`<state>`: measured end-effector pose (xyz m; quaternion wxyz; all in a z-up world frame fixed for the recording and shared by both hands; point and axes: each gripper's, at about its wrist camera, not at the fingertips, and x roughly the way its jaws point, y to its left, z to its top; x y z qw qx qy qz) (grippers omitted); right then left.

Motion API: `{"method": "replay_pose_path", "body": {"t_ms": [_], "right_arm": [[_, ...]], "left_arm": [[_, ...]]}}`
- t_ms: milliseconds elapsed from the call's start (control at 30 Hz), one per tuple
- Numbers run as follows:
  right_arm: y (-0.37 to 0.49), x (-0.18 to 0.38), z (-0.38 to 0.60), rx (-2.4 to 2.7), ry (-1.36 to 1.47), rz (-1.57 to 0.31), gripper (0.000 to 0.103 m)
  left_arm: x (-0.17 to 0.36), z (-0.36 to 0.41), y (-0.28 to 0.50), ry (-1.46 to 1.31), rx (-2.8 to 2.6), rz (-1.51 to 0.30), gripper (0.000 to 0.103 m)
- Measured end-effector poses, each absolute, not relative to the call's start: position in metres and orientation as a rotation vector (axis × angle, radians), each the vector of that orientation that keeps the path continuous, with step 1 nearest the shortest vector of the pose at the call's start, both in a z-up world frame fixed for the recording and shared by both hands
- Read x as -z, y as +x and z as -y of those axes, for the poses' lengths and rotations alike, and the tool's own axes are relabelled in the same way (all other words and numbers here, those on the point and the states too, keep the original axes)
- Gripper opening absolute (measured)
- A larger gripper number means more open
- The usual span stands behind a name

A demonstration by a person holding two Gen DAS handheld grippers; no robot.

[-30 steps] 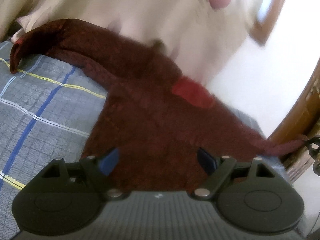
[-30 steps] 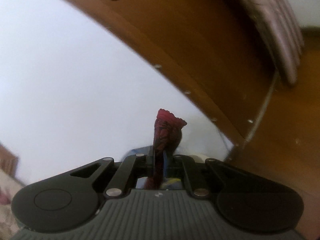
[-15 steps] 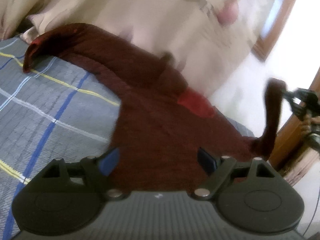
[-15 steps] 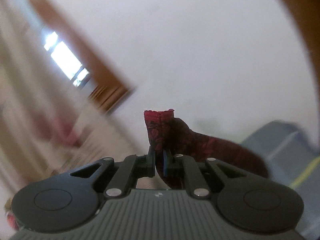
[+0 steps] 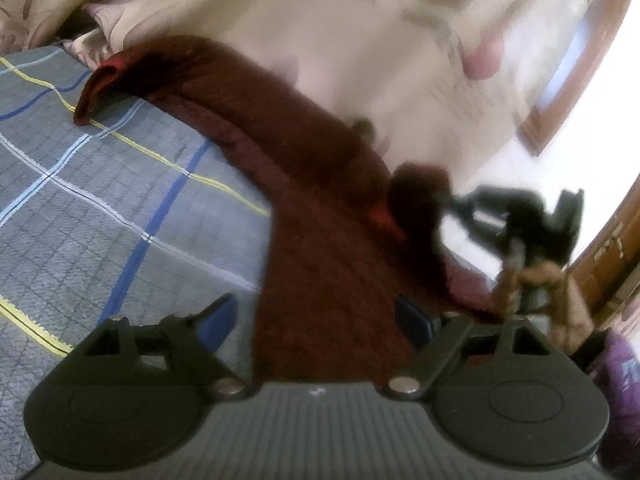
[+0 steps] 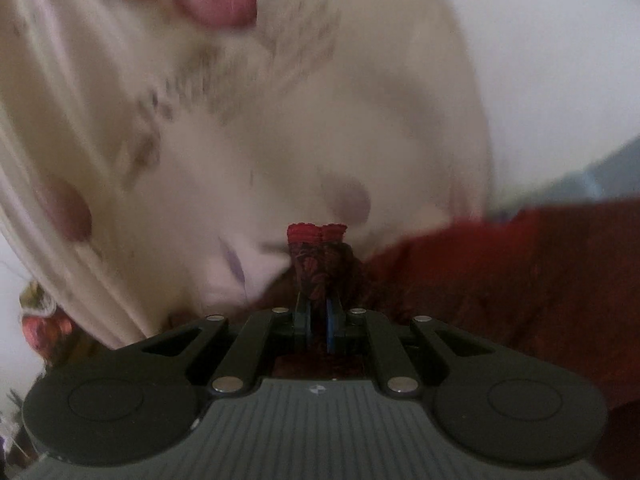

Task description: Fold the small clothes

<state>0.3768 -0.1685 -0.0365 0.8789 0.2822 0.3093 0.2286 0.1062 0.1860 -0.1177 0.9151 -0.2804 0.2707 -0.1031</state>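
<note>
Left wrist view shows the maroon garment (image 5: 328,264) mostly flat on the checked bedsheet (image 5: 120,216), the left gripper (image 5: 316,316) spread empty over it, while the right gripper (image 6: 319,324) pinches one sleeve cuff (image 6: 316,240) above it, so folding has barely begun.

A home bedroom: a bed (image 5: 120,208) under a grey checked sheet with blue and yellow stripes, a cream flowered curtain (image 5: 360,40) hanging behind it, a wood-framed window (image 5: 576,64) in a white wall, and a wooden door (image 5: 612,240) to the right.
</note>
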Motion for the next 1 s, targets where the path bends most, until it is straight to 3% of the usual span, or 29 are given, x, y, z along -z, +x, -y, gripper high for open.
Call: {"method": "replay_pose_path", "body": {"t_ms": [467,733,867,933,1000], "right_arm": [[0.360,0.075,0.091,-0.465,0.259,-0.675,0.013],[0.366,0.089,0.065,-0.450,0.166,-0.729,0.020],[0.369,0.097,0.059,-0.459,0.171,-0.757,0.035],[0.370,0.098,0.054,-0.477,0.157,-0.758,0.055],[0.369,0.097,0.053,-0.495,0.162,-0.747,0.059]], "left_arm": [[0.131,-0.199,0.109,-0.659,0.219,-0.579,0.086],[0.124,-0.196,0.107,-0.627,0.229,-0.571,0.086],[0.121,-0.196,0.106,-0.627,0.225,-0.573,0.086],[0.119,-0.196,0.105,-0.625,0.228,-0.571,0.086],[0.115,-0.196,0.103,-0.618,0.229,-0.563,0.086]]}}
